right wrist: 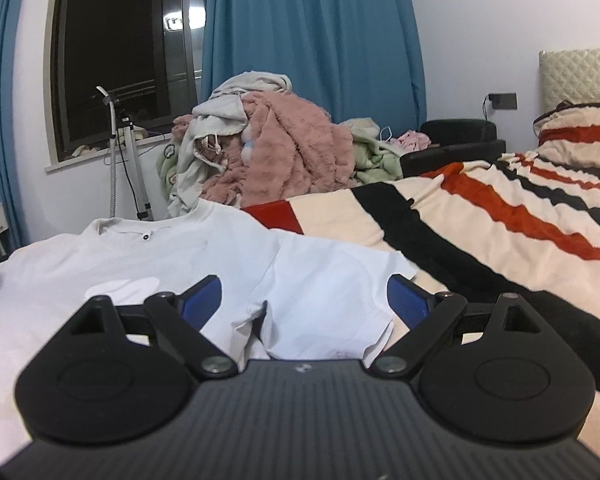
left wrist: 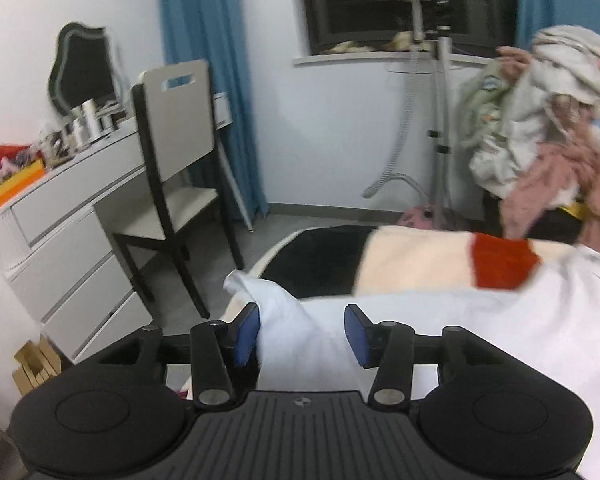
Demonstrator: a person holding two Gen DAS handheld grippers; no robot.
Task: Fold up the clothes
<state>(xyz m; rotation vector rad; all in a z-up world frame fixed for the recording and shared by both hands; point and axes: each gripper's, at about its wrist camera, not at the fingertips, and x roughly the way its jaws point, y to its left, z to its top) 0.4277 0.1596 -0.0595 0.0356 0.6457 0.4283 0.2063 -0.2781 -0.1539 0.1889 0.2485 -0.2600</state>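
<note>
Left wrist: left claw (left wrist: 300, 334) half open, a raised peak of the white shirt (left wrist: 440, 328) between the pads, brushing one — not pinched. Shirt spreads right across the bed (left wrist: 416, 264).

Right wrist: right claw (right wrist: 304, 300) wide open, empty, over the shirt's (right wrist: 180, 256) sleeve; collar far end — body runs left.

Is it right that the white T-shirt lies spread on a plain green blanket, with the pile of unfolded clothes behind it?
Not quite. The white T-shirt lies on a striped blanket of cream, red and black, not plain green, as the right wrist view shows. The pile of unfolded clothes is indeed behind it.
</note>
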